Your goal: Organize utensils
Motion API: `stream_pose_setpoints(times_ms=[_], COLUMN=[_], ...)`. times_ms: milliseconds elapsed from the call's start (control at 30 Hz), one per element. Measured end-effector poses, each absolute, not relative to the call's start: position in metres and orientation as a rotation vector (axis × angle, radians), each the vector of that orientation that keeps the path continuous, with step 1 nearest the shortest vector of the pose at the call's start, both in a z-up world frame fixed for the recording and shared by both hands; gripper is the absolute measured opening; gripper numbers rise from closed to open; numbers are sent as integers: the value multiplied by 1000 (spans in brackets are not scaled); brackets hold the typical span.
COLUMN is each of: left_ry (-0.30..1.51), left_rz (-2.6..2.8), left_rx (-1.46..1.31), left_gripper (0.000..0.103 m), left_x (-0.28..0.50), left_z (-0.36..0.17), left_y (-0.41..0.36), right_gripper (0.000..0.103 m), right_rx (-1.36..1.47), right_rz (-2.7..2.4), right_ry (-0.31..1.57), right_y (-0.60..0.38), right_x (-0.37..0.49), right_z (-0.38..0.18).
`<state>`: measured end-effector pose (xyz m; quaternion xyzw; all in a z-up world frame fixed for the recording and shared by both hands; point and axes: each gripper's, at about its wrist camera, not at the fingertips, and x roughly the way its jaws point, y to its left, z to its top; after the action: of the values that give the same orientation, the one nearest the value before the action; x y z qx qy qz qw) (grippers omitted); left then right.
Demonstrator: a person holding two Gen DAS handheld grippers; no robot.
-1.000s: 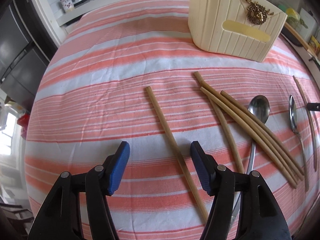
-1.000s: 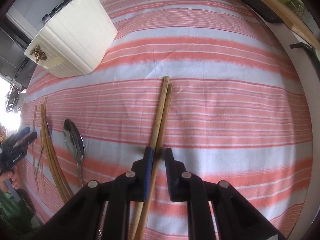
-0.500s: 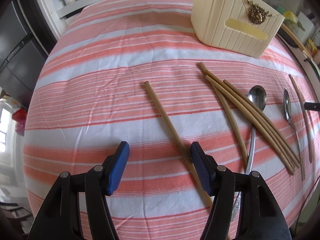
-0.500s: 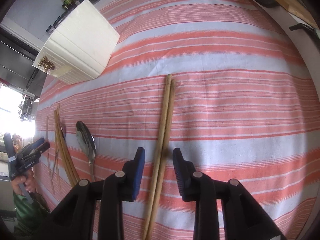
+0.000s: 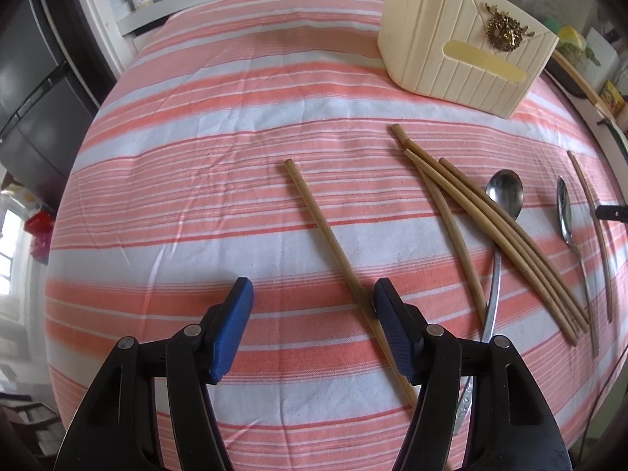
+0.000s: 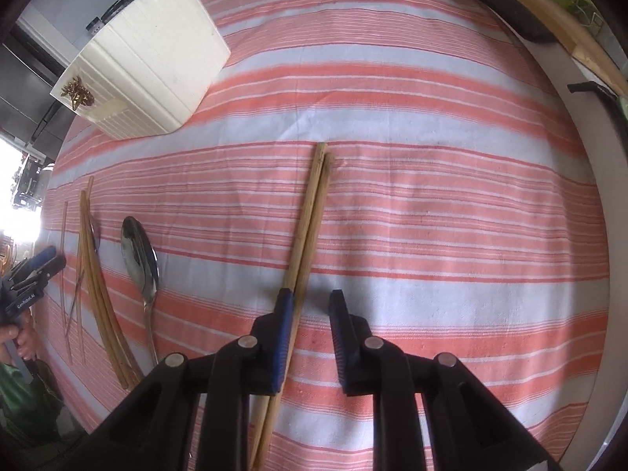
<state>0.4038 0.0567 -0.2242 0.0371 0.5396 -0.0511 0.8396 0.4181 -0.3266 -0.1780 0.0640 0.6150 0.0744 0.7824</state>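
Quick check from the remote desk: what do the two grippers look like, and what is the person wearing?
Each gripper, left and right, has black plastic arms with silver rivets and blue ribbed pads. The left gripper's body carries small white lettering, too small to read. The person wears a green sleeve.

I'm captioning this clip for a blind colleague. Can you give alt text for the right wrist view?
The right gripper, jaws closing, hangs over a pair of chopsticks lying by its left pad on a striped tablecloth. A cream holder stands far left, a spoon left.

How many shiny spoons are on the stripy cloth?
2. The bigger spoon lies partly under the bundle of sticks; the thinner spoon lies further right. None looks hidden, though the holder's inside is unseen.
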Motion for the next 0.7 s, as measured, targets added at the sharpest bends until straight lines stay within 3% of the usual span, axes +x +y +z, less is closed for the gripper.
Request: stream_pose_setpoints(times_ms=[267, 400, 700], left_ry=[1138, 1150, 1236], left_rz=[-95, -103, -109], left_rx=[58, 107, 28], left_gripper=[68, 68, 57], left_x=[400, 402, 432], left_z=[-226, -224, -222], left_y=[59, 47, 59], right_gripper=[14, 14, 16], right_rx=[147, -66, -82], right_rz=[159, 110, 116], right_ry=[1366, 1328, 1325], right_y=[-320, -288, -281], right_x=[413, 420, 461], right_z=[-184, -185, -183])
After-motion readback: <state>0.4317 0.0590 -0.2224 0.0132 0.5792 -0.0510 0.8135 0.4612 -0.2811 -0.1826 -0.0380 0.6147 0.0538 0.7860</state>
